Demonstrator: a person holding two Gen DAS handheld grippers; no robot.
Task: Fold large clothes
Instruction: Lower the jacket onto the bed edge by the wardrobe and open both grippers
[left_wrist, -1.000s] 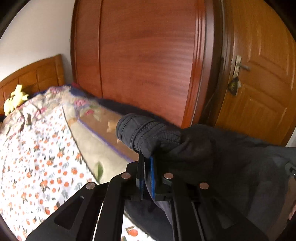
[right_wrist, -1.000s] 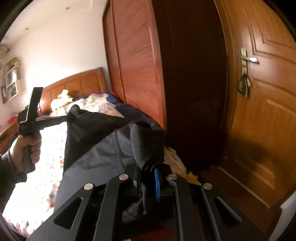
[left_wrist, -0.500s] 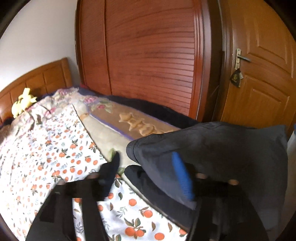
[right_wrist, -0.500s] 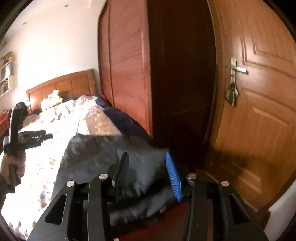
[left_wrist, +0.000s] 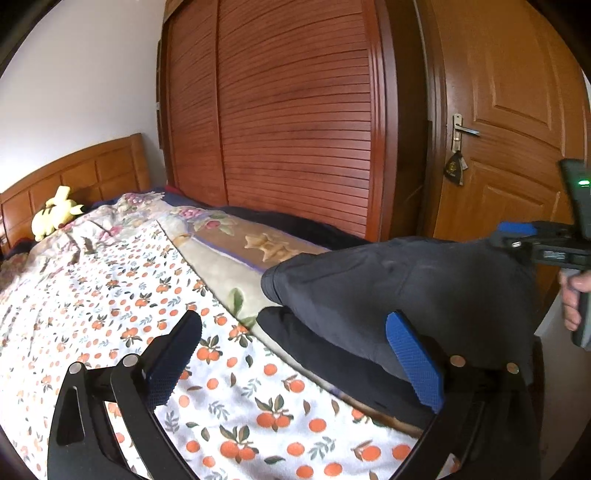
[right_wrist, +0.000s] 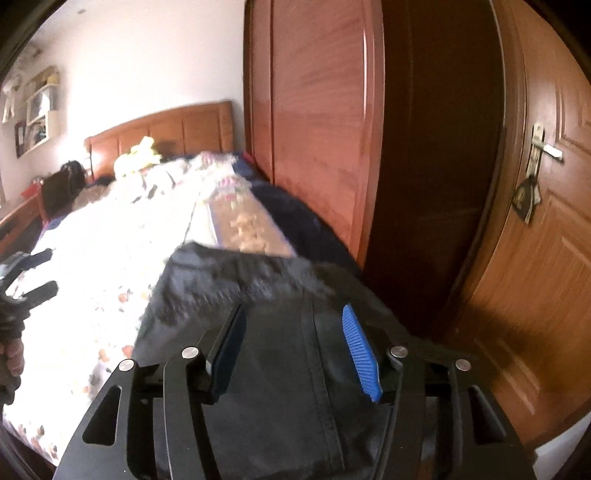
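Note:
A dark grey garment (left_wrist: 399, 295) lies folded in a heap at the bed's near right corner; it also shows in the right wrist view (right_wrist: 280, 354). My left gripper (left_wrist: 295, 354) is open and empty, just left of and above the heap. My right gripper (right_wrist: 295, 343) is open and empty, right over the garment. The right gripper also shows at the right edge of the left wrist view (left_wrist: 517, 236), and the left gripper at the left edge of the right wrist view (right_wrist: 33, 273).
The bed (left_wrist: 110, 288) has an orange-print sheet and a floral quilt (left_wrist: 229, 240). A yellow plush toy (left_wrist: 55, 218) sits by the headboard. A slatted wardrobe (left_wrist: 295, 129) and a wooden door (left_wrist: 509, 147) stand close to the right.
Both grippers were shut on the garment a second ago. They opened and let it drop onto the bed, then drew back a little.

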